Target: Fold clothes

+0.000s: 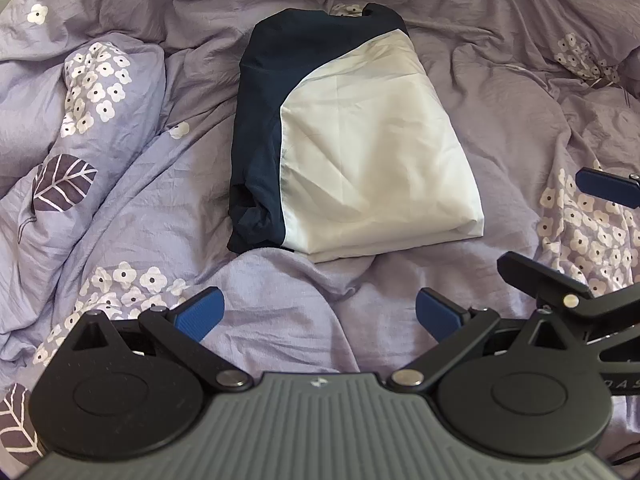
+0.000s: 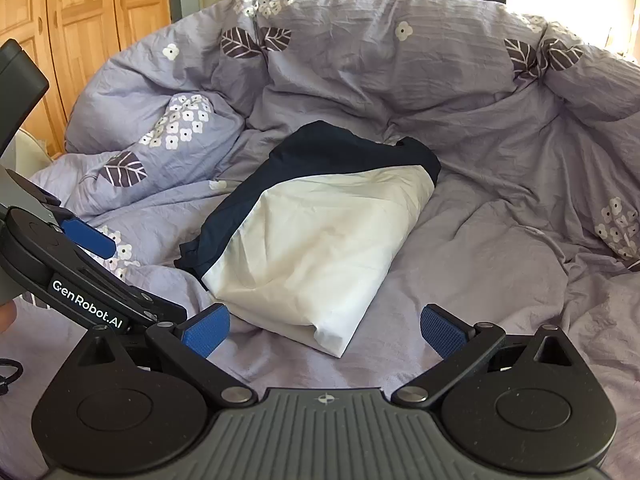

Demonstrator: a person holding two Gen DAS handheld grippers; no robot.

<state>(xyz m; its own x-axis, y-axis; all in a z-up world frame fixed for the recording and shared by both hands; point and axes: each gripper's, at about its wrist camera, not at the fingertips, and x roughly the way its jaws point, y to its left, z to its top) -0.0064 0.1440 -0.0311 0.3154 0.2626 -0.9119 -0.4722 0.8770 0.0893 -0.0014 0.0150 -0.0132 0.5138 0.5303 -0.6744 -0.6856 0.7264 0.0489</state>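
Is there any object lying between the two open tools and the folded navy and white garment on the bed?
Nothing visible does. Only wrinkled purple duvet lies between the left tool, the right tool and the folded garment; both tools are open and empty.

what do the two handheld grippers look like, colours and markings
Both the left gripper and the right gripper have black linkage arms on round black pivot discs, ribbed grey bodies and textured blue finger pads. White "GenRobot.AI" lettering marks the left one.
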